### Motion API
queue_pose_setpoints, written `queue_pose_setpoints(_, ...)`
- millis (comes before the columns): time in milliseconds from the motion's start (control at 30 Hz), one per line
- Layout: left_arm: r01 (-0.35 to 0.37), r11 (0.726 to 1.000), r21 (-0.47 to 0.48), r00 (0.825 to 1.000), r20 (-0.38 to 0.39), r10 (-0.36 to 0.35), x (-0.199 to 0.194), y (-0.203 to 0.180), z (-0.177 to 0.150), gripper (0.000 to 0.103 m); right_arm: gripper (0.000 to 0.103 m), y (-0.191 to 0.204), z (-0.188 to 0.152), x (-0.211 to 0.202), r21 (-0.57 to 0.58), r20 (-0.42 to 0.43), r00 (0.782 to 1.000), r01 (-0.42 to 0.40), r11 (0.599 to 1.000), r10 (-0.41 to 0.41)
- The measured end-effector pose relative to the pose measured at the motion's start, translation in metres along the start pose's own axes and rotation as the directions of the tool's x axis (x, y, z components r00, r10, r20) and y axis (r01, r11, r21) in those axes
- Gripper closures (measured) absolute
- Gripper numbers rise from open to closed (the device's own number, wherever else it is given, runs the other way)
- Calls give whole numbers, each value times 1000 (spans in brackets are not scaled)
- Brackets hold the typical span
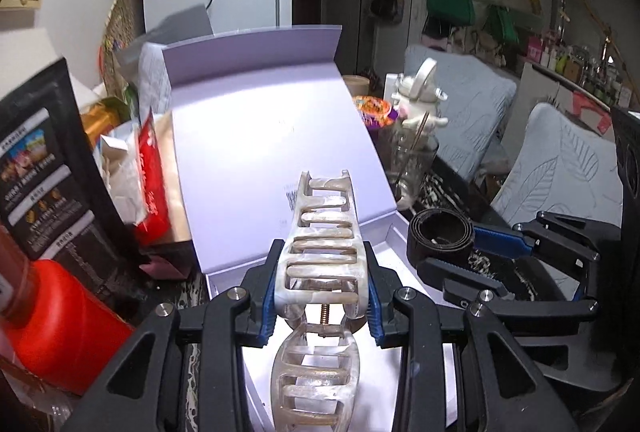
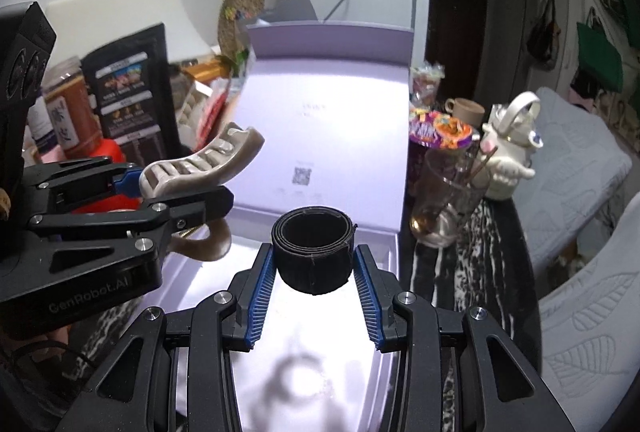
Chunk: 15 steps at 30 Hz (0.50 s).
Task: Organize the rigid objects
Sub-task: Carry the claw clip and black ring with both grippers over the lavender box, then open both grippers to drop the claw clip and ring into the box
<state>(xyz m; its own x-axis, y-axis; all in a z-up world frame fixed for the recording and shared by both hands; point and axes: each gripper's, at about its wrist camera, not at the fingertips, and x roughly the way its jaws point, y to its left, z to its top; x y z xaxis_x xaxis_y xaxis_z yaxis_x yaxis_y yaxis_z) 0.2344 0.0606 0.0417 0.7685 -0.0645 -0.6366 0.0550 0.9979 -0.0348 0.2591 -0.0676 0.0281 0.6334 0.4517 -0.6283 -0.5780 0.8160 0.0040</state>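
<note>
A pearly cream hair claw clip (image 1: 324,252) sits between the blue pads of my left gripper (image 1: 323,272), which is shut on its hinge end. The clip's teeth point forward over an open lavender box (image 1: 272,120). My right gripper (image 2: 314,252) is shut on a rolled black belt (image 2: 314,260), held just above the box's white floor (image 2: 320,332). In the right wrist view the left gripper (image 2: 180,188) and the clip (image 2: 204,164) hang at the left over the box's near corner. The left wrist view shows the belt (image 1: 440,232) in the right gripper (image 1: 448,248) at the box's right edge.
The box's raised lid (image 2: 328,104) stands behind its base. A tall glass with a stick (image 2: 448,200), a colourful snack cup (image 2: 440,130) and a white kettle (image 2: 512,148) crowd the right. A red-lidded jar (image 1: 60,312) and a black packet (image 1: 40,160) stand left. Grey cushioned chairs (image 1: 560,168) lie beyond.
</note>
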Motion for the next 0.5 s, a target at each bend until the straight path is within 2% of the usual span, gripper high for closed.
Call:
queue_pose_setpoints(233, -27, 1000, 11, 997, -65, 28, 29, 1, -8, 68, 64, -11, -10, 29, 20, -74, 997, 20, 1000, -18)
queue_pose_setpoints(500, -38, 999, -8, 991, -132, 36, 51, 8, -16, 68, 64, -7, -15, 40, 13, -112, 994, 12, 1000, -11)
